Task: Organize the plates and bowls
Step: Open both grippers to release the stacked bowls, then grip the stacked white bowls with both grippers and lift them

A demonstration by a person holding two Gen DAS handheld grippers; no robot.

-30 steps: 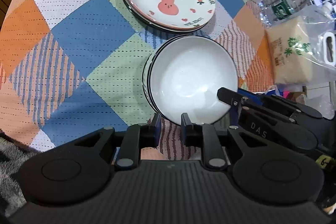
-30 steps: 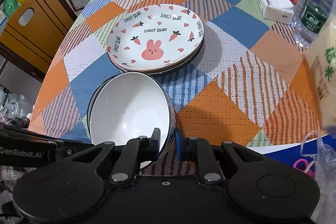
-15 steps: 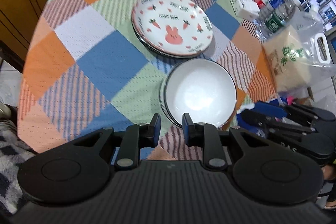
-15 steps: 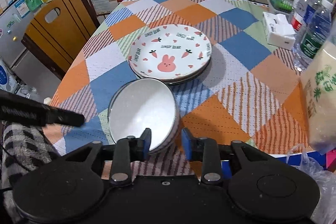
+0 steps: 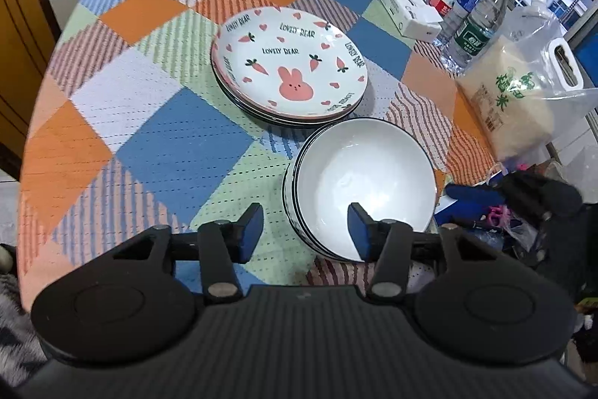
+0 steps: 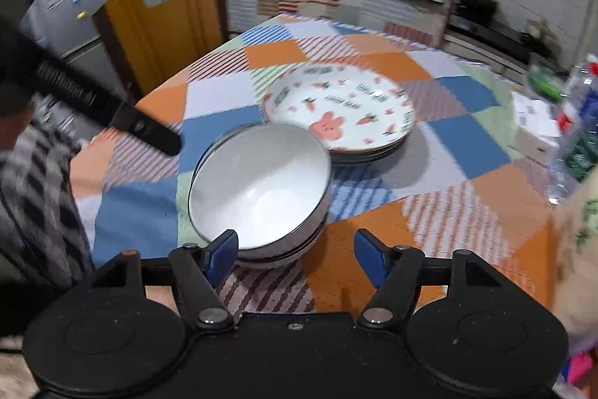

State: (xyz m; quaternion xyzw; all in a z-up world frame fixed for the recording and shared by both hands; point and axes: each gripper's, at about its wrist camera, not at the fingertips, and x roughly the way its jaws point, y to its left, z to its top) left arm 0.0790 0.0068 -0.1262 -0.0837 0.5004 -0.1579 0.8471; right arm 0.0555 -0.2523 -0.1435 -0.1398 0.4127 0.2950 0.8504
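Note:
A stack of white bowls with dark rims (image 5: 364, 182) sits near the table's front edge; it also shows in the right wrist view (image 6: 259, 189). Behind it lies a stack of pink rabbit plates (image 5: 289, 66), also in the right wrist view (image 6: 340, 113). My left gripper (image 5: 304, 230) is open and empty, held back above the table's front edge with the bowls' near rim between its fingertips' lines. My right gripper (image 6: 295, 251) is open and empty, just in front of the bowl stack.
The checked tablecloth (image 5: 157, 137) covers the round table. Water bottles (image 5: 474, 25), a white box (image 5: 411, 12) and a bag of rice (image 5: 523, 96) stand at the right. A wooden chair (image 6: 160, 21) is at the far left.
Both grippers have opened and pulled back and up from the bowl stack. The bowls now rest on the table, free of both grippers.

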